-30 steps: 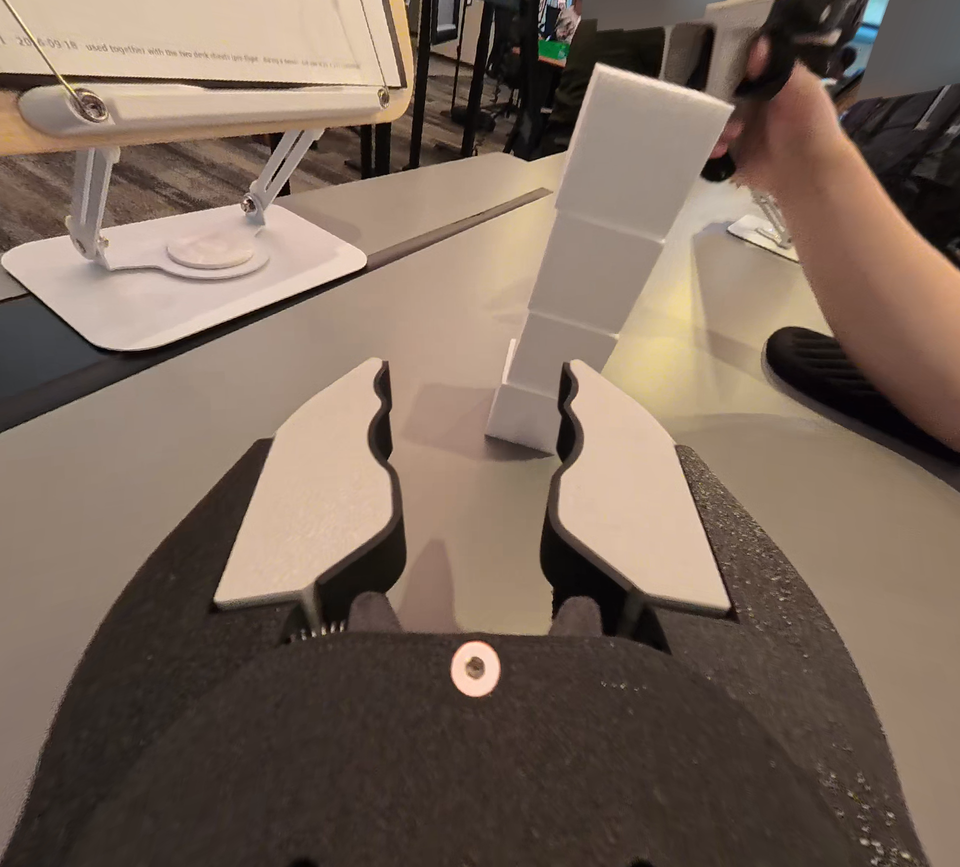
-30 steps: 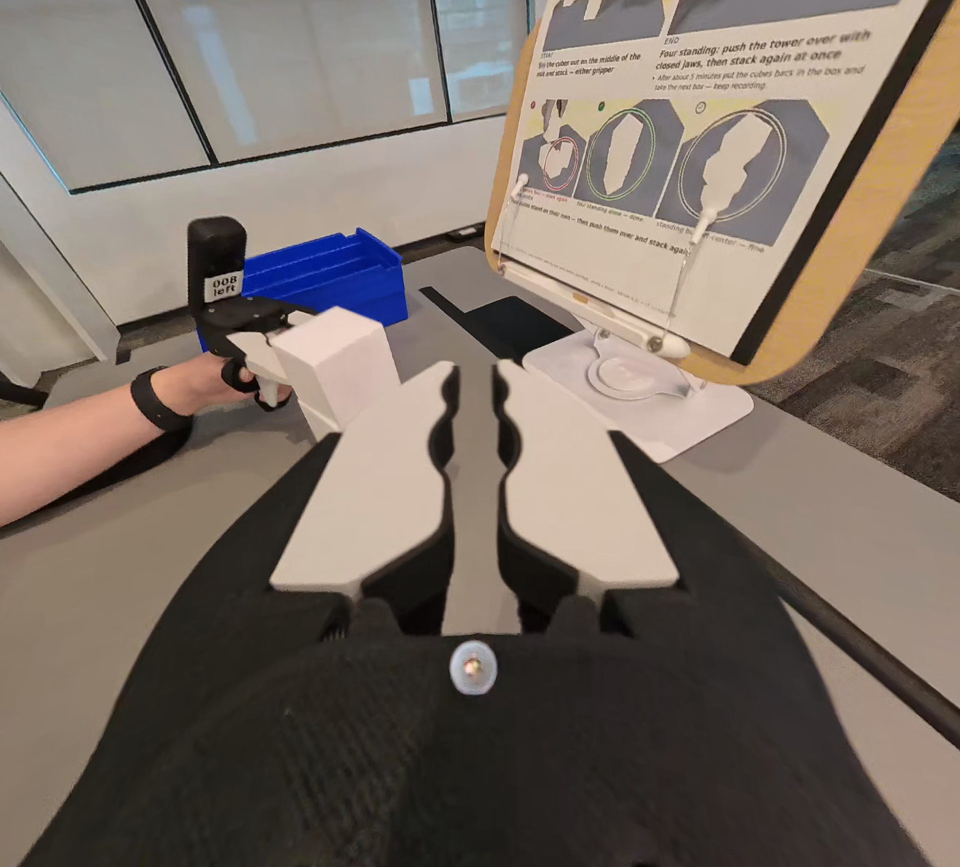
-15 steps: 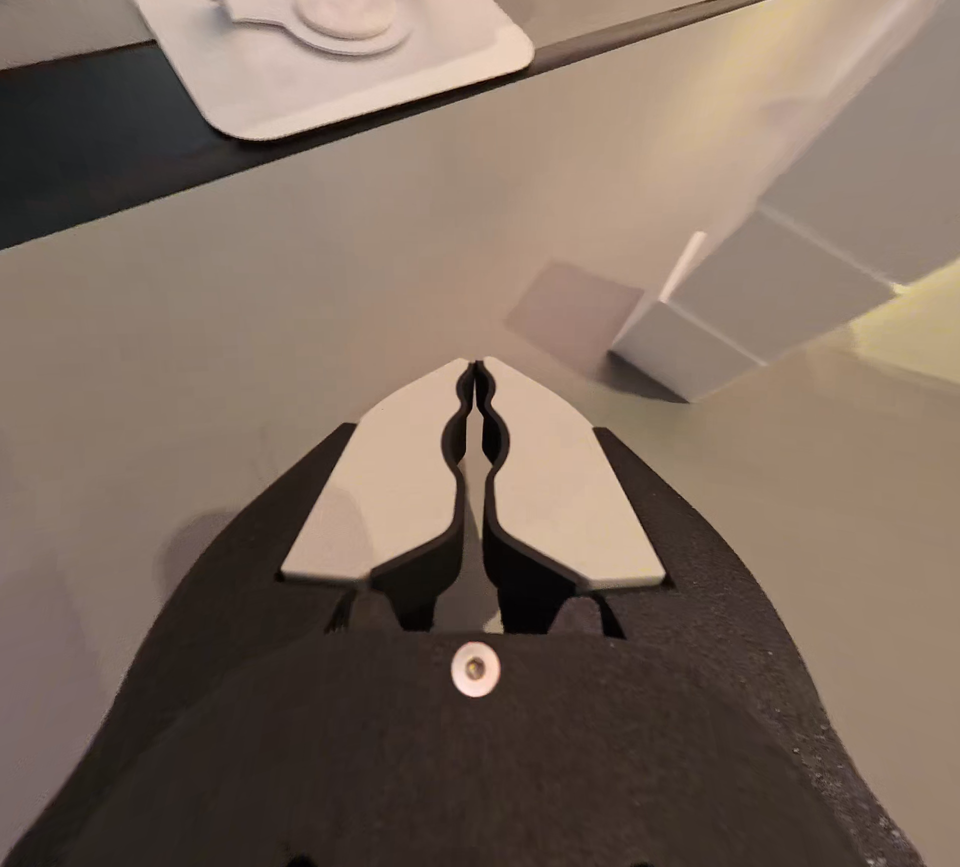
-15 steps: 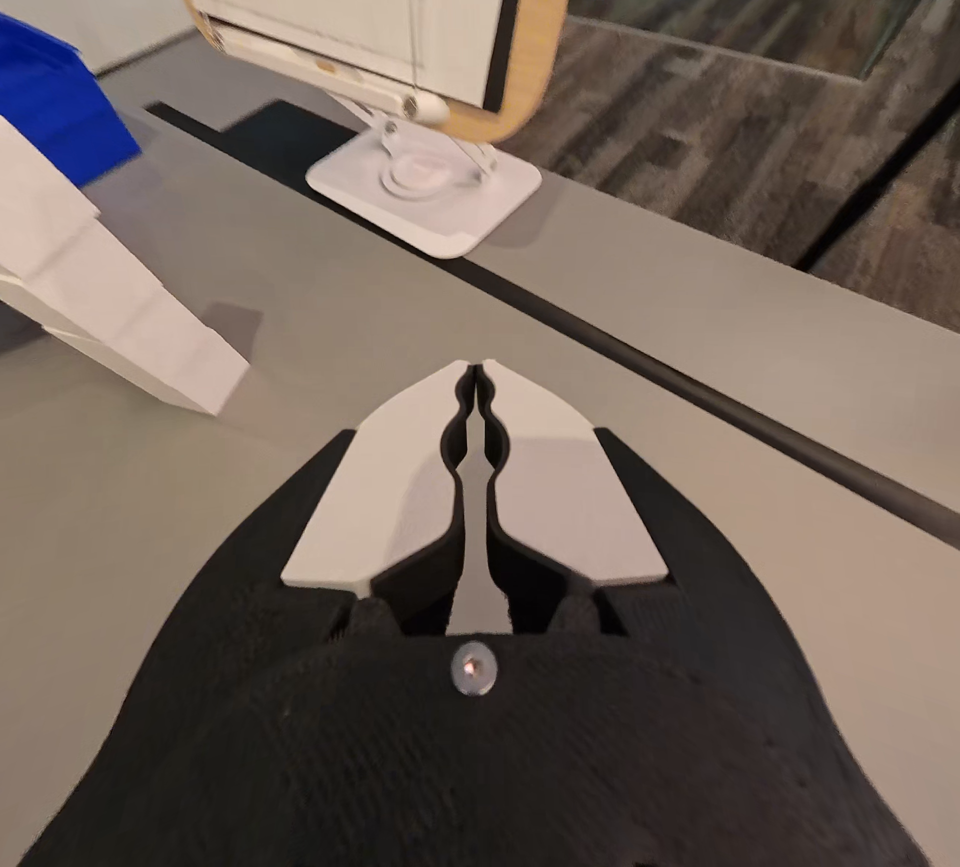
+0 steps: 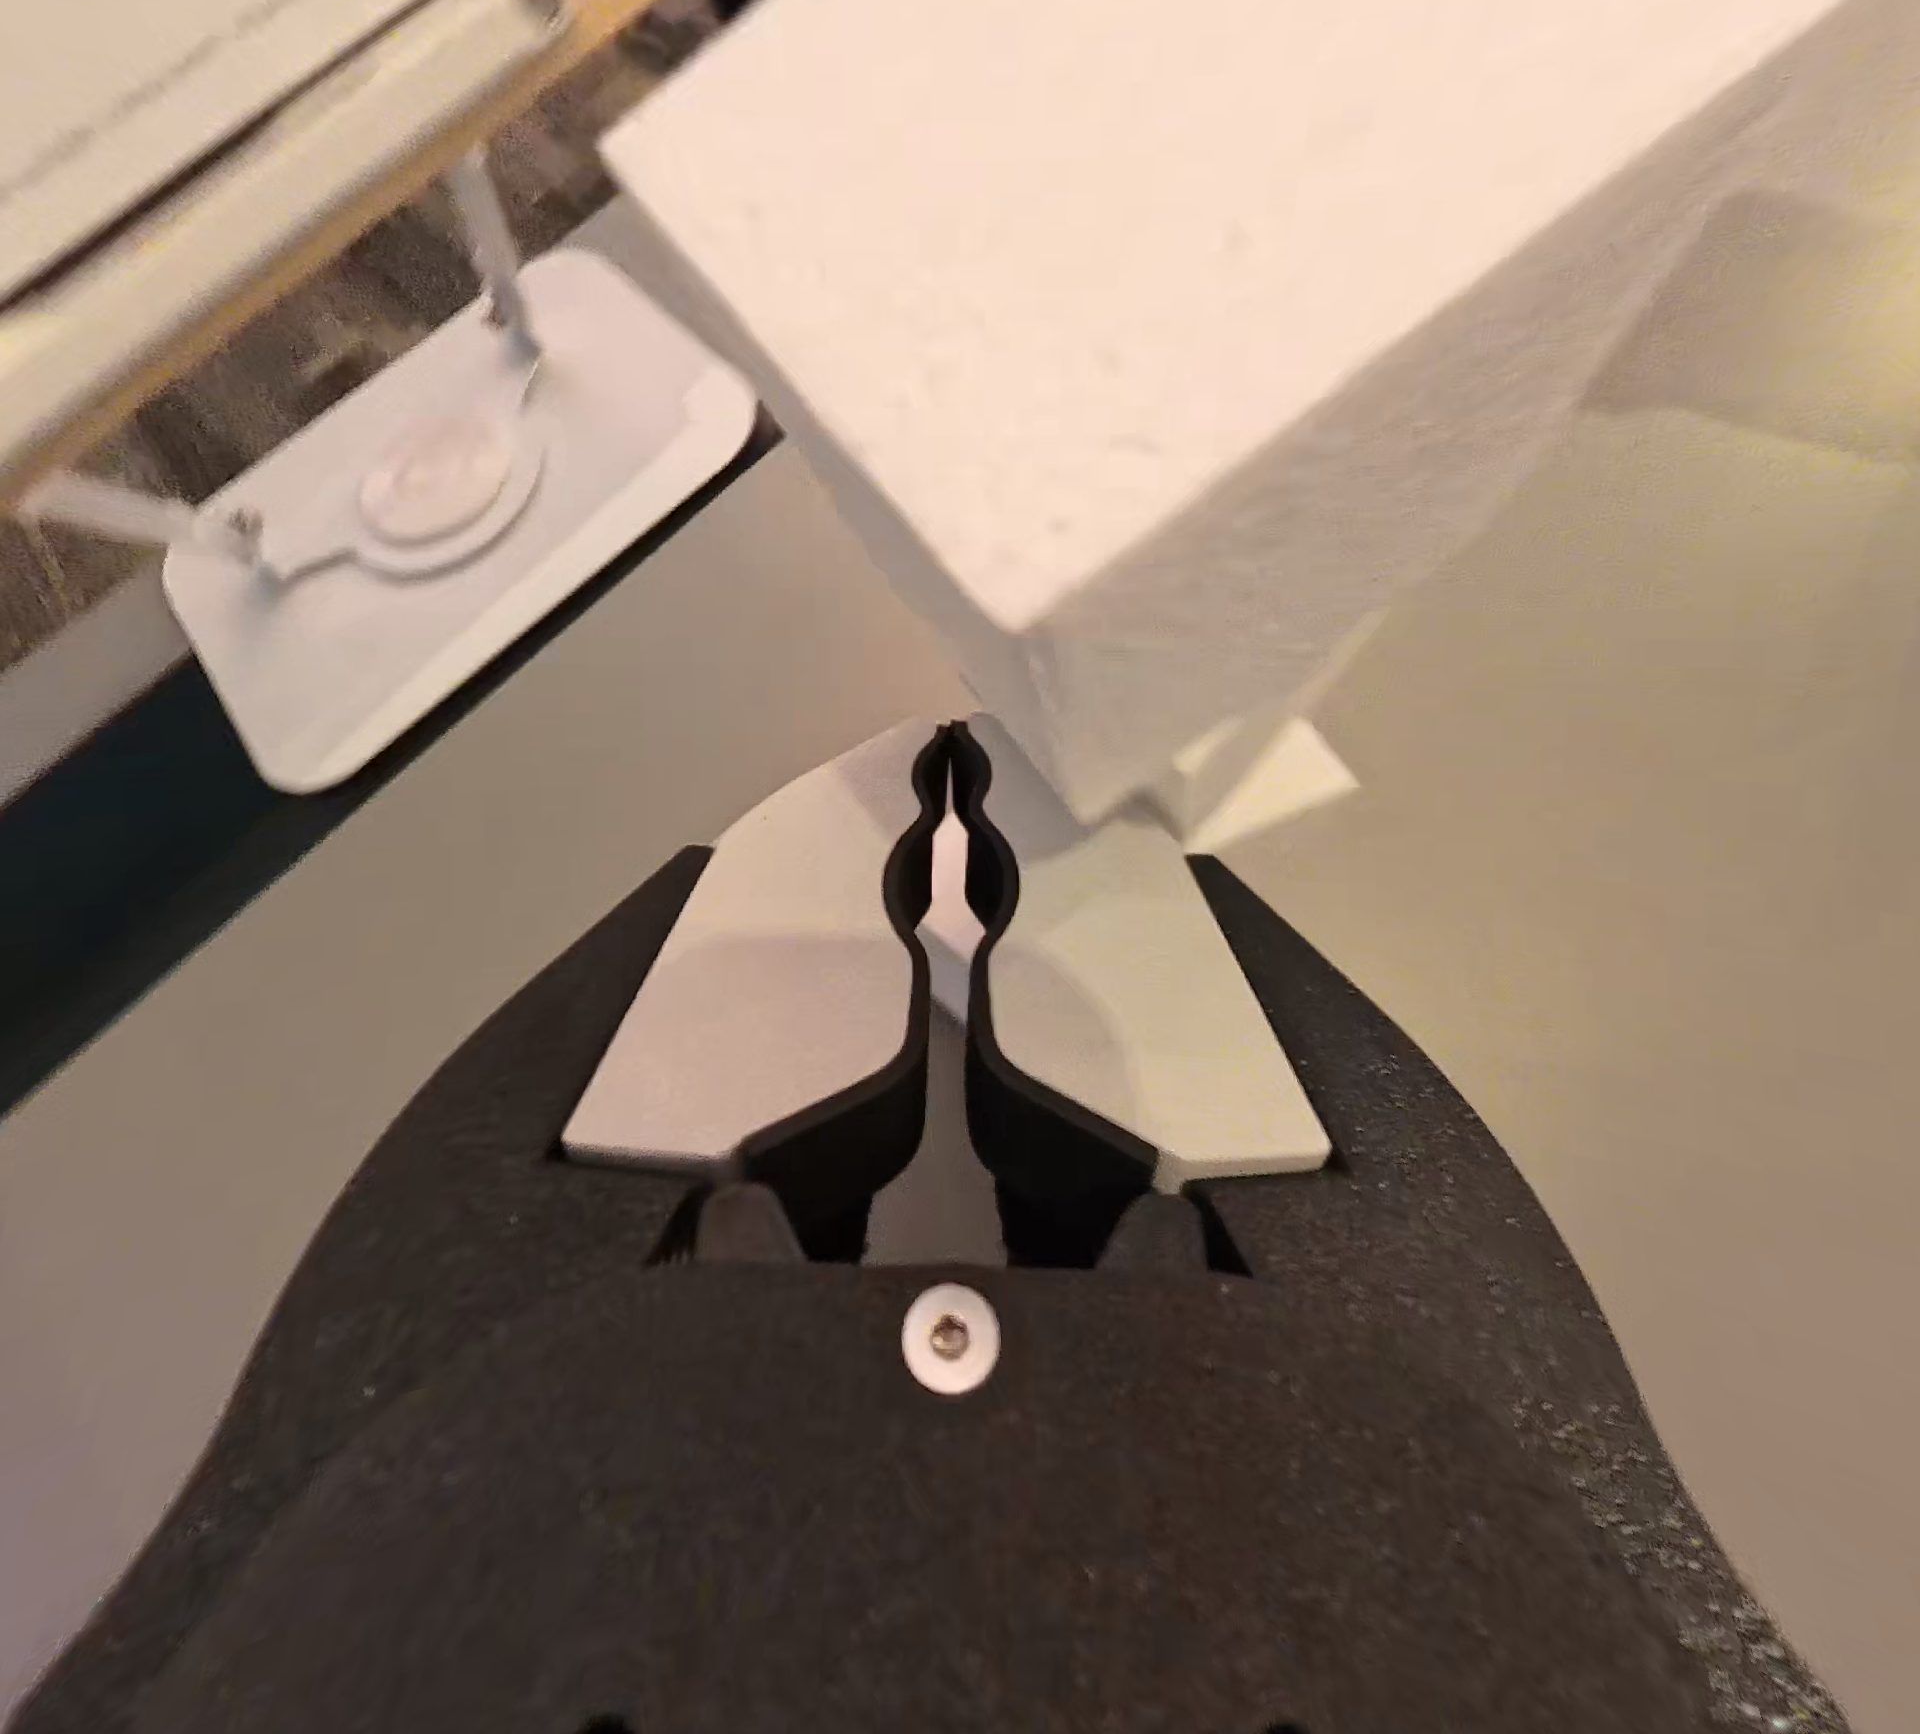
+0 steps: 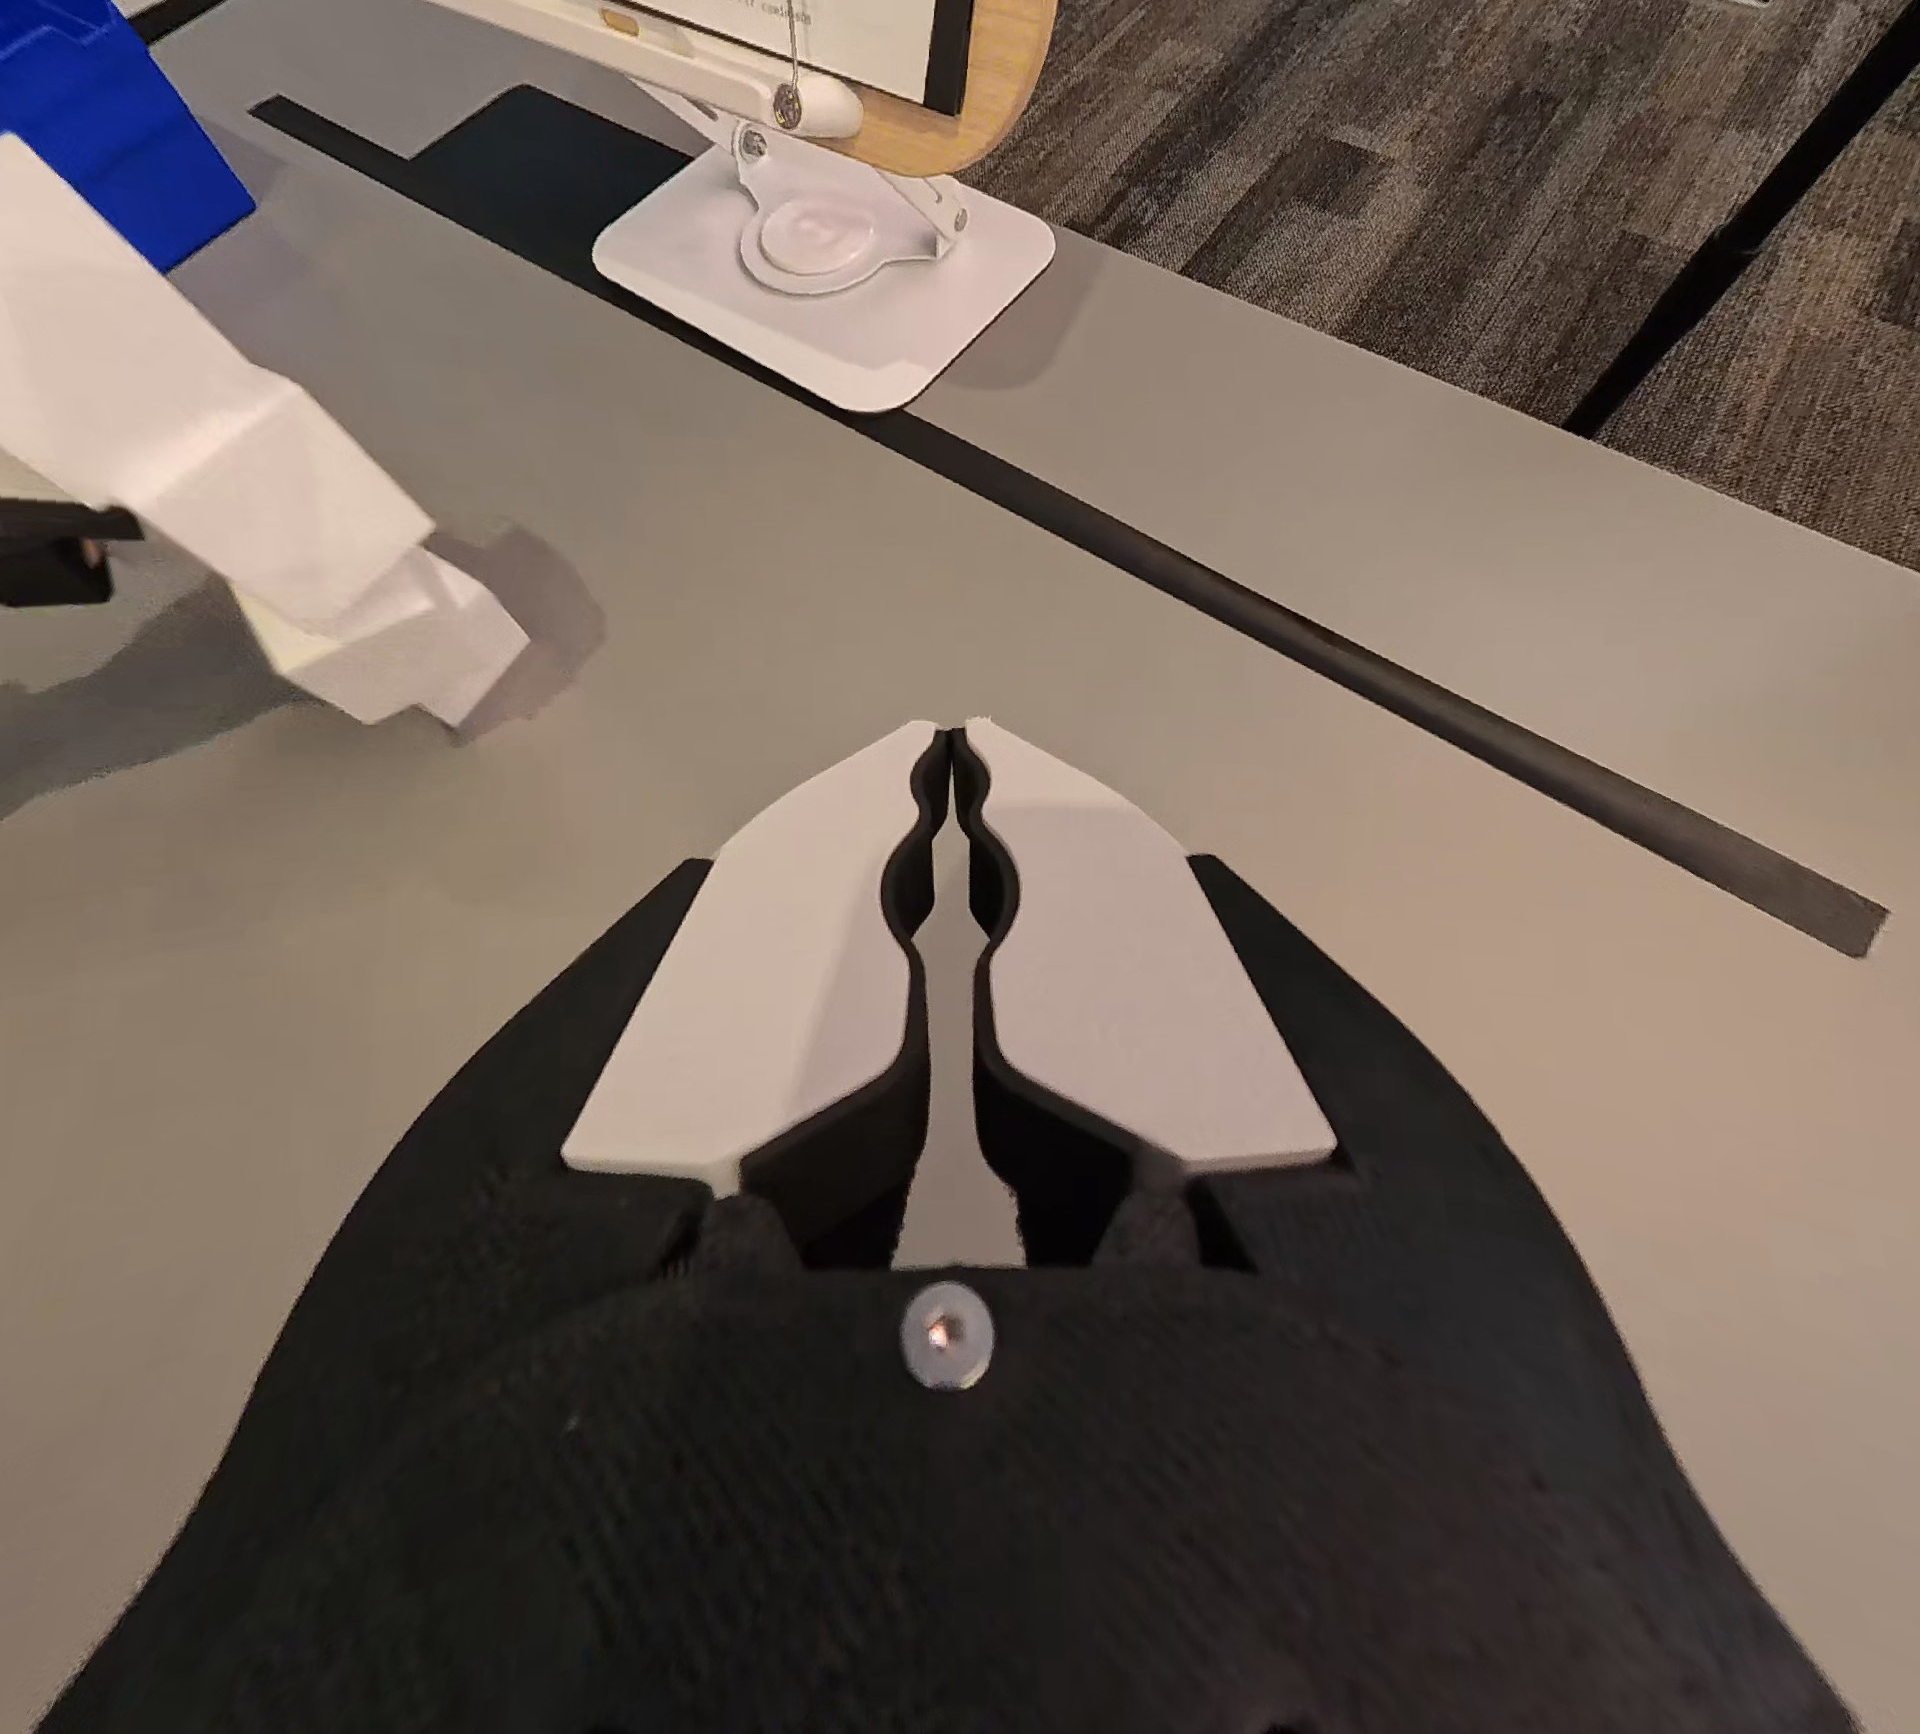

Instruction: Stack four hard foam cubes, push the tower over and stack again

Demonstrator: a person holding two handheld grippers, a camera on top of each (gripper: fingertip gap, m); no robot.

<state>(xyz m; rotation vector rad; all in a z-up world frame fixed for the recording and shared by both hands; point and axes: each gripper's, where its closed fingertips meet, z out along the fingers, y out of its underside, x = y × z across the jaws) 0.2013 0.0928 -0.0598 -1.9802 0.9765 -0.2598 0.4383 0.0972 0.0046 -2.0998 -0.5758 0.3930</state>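
A tower of white foam cubes [image 5: 1143,230] is tipping over toward my left gripper [image 5: 951,728], which is shut and empty. The top cube looms just above and beyond its fingertips, and the bottom cube [image 5: 1278,775] is tilted on the grey table. In the right wrist view the leaning tower [image 6: 208,458] slants up to the left, with its bottom cube [image 6: 436,645] tilted up on one edge on the table. A black part of the left gripper [image 6: 52,552] shows under the tower at the left edge. My right gripper [image 6: 954,728] is shut and empty, well to the right of the tower.
An instruction board on a white stand [image 6: 831,282] is at the table's far side; it also shows in the left wrist view [image 5: 436,521]. A blue bin [image 6: 94,115] sits at the far left. A black strip [image 6: 1351,645] crosses the grey table [image 6: 727,593]. Tip to tip, the grippers are about 25 cm apart.
The left gripper shut, and so did the right. The tower has tipped from a slight lean to a steep fall toward the left gripper. The right gripper has drawn away and now looks down at the table.
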